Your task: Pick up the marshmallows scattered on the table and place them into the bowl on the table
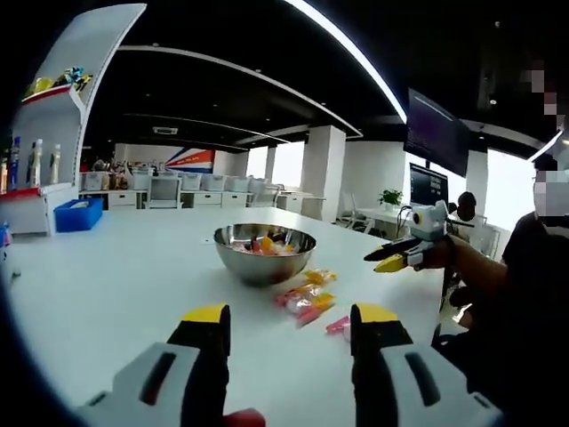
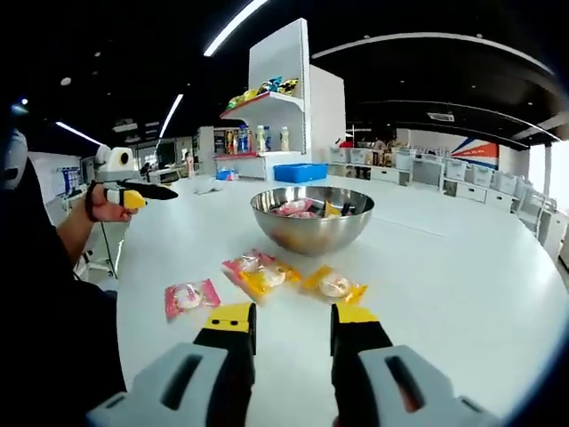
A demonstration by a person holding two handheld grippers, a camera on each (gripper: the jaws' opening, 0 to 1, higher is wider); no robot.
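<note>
A steel bowl (image 1: pixel 264 267) (image 2: pixel 311 235) stands on the white table (image 1: pixel 116 285) (image 2: pixel 462 267) and holds several wrapped marshmallows. Loose packets lie in front of it: a pink-and-yellow one (image 1: pixel 307 301) (image 2: pixel 260 274), a yellow one (image 1: pixel 320 277) (image 2: pixel 333 285) and a pink one (image 1: pixel 338 326) (image 2: pixel 189 296). My left gripper (image 1: pixel 290 325) is open and empty, low over the table short of the packets. My right gripper (image 2: pixel 293 322) is also open and empty, just short of the yellow packet. Each gripper shows in the other view, held in a hand off to the side (image 1: pixel 404 252) (image 2: pixel 133 194).
A blue bin (image 1: pixel 78 214) (image 2: pixel 300 172) sits at the table's far side beside a white shelf (image 1: pixel 53 116) (image 2: pixel 267 124) with bottles. The person's dark sleeve (image 1: pixel 524 302) (image 2: pixel 53 294) fills one side. Desks, chairs and a monitor (image 1: pixel 436 133) stand beyond.
</note>
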